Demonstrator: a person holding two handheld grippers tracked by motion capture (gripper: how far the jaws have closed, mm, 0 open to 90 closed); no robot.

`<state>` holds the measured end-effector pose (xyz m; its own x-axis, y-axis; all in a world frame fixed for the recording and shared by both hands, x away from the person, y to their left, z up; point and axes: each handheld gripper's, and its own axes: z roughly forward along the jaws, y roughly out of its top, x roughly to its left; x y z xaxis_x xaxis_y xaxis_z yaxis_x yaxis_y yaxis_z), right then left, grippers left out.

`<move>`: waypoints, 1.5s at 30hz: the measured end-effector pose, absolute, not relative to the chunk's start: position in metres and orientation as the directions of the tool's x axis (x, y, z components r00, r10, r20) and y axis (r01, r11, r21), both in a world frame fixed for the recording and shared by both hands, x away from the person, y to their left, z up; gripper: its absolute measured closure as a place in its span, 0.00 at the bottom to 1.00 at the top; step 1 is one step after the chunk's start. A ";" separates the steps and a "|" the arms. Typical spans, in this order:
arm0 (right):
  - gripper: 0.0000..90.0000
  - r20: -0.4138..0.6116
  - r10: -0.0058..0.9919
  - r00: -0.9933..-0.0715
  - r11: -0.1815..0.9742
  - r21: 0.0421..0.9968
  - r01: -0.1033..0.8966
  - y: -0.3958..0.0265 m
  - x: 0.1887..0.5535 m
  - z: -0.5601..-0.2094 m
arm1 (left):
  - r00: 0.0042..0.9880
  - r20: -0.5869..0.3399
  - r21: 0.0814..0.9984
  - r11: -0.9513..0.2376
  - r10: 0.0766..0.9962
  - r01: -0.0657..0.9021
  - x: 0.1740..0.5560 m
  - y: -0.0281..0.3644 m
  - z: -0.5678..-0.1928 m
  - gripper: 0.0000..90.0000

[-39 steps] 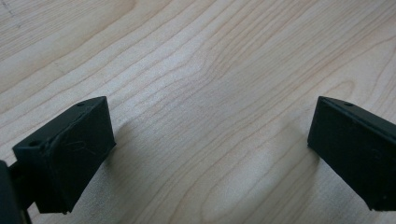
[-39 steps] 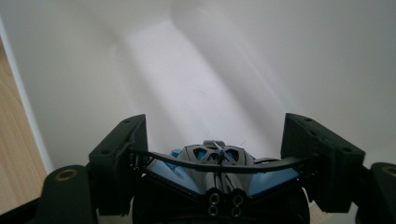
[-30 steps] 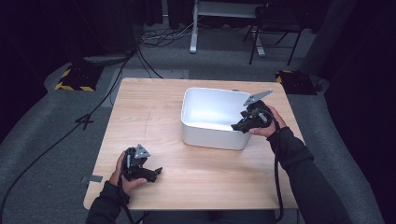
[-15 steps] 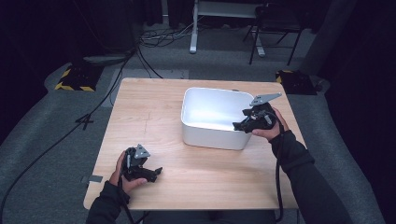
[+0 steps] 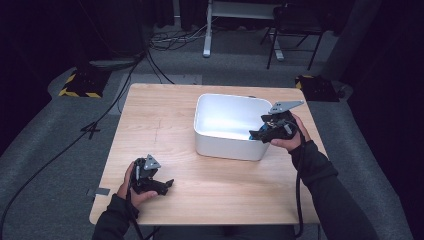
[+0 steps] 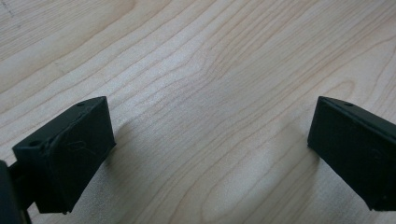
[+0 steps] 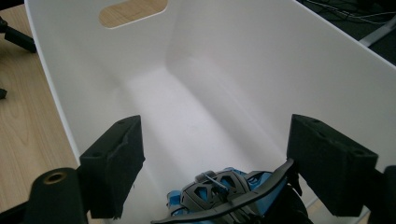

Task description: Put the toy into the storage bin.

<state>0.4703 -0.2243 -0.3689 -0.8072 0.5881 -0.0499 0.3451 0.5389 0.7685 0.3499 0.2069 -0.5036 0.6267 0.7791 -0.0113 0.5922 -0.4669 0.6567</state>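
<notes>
Lying inside white bin (image 7: 261,70): a blue-black object (image 7: 224,193).

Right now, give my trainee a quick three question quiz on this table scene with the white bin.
1. True or false: the left gripper holds something.
2. Where is the blue and black object? A) on the wooden table B) in the white bin C) on the floor
3. How do the jaws of the right gripper stand?

Key: 1 false, open with nothing between. 2 B. 3 Open, just widened, clear of the object.
</notes>
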 end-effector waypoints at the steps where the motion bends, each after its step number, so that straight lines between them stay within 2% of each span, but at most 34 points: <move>1: 0.21 -0.040 0.595 -0.803 0.529 0.771 0.354 -0.224 0.469 -0.368 | 0.627 -0.011 0.657 -0.467 0.779 0.592 0.350 0.207 -0.504 0.01; 29: 0.20 -0.083 0.597 -0.798 0.501 0.815 0.290 -0.235 0.456 -0.355 | 0.626 -0.012 0.657 -0.466 0.779 0.592 0.350 0.207 -0.504 0.01; 45: 0.21 -0.090 0.599 -0.795 0.507 0.812 0.290 -0.238 0.448 -0.351 | 0.627 -0.010 0.656 -0.469 0.779 0.592 0.350 0.207 -0.503 0.01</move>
